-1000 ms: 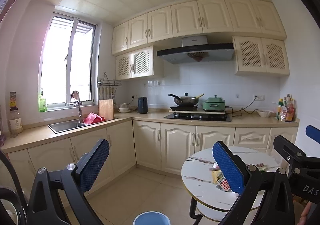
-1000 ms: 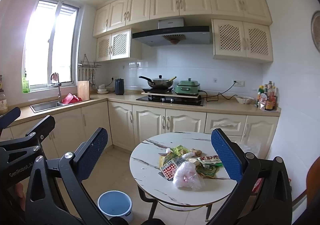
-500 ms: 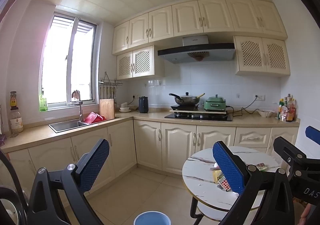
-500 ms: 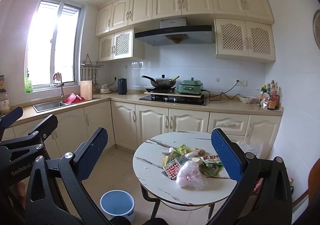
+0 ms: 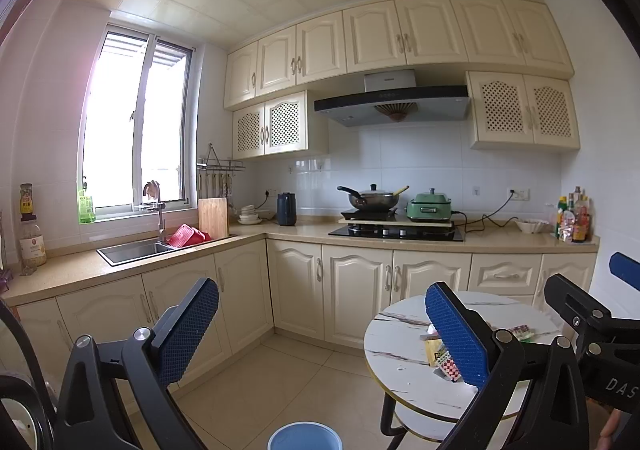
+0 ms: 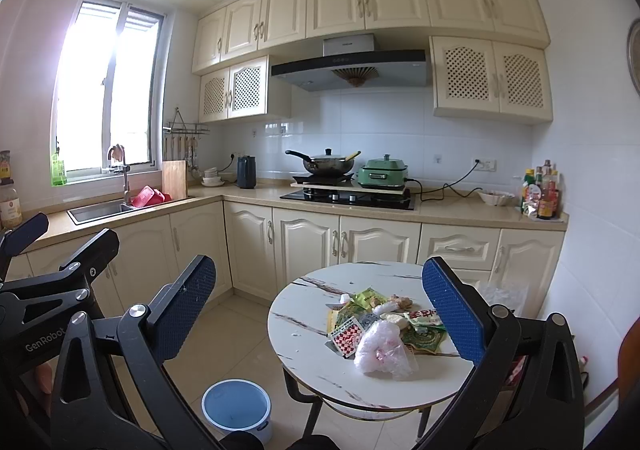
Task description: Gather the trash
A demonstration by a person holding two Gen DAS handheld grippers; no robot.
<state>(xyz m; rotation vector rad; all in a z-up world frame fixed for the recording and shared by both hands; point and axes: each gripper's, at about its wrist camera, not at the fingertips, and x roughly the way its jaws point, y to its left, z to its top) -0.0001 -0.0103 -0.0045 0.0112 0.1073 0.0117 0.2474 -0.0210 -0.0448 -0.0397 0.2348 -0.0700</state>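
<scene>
Firstly, through the left wrist camera the left gripper (image 5: 322,330) is spread wide with nothing between its fingers above the blue bucket (image 5: 305,436), and through the right wrist camera the right gripper (image 6: 318,304) is also spread, while the trash pile (image 6: 380,326) lies on the round table (image 6: 304,330) and the bucket (image 6: 236,408) on the floor looks empty.

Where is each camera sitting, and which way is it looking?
Left wrist view: sits on the left gripper, facing the kitchen counter and stove; its open blue-padded fingers show, the right gripper at the right edge.
Right wrist view: sits on the right gripper, facing the round table of trash; its open fingers show, the left gripper at the left edge.
Both share the stove, the table and the blue bin on the floor.
</scene>
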